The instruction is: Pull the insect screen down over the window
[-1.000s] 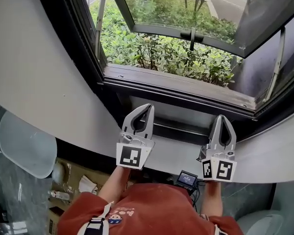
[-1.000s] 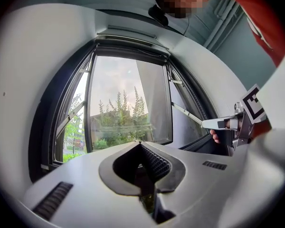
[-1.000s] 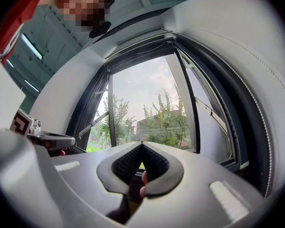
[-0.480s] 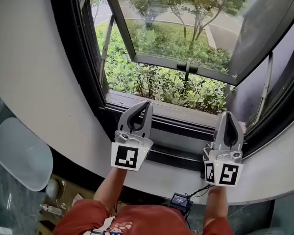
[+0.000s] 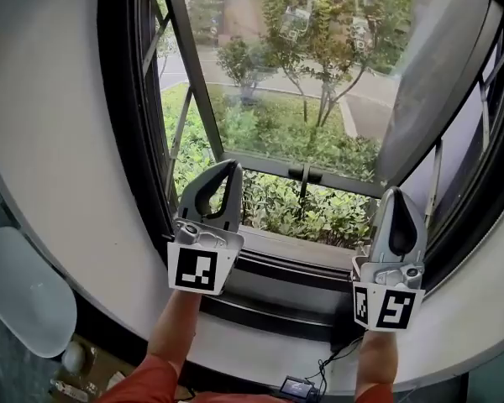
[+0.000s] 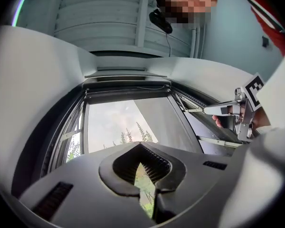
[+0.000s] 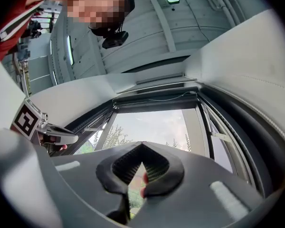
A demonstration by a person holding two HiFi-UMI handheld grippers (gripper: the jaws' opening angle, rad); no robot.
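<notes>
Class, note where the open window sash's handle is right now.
In the head view, the handle sits midway along the sash's bottom rail, above the shrubs, between the left gripper and right gripper.

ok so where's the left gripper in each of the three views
Head view: the left gripper is lower left of centre, jaws together, in front of the window frame.
Left gripper view: the left gripper fills the bottom of the picture, its tips meeting.
Right gripper view: the left gripper is at the left edge, pointing right.
Shared landmark: the dark window frame.
</notes>
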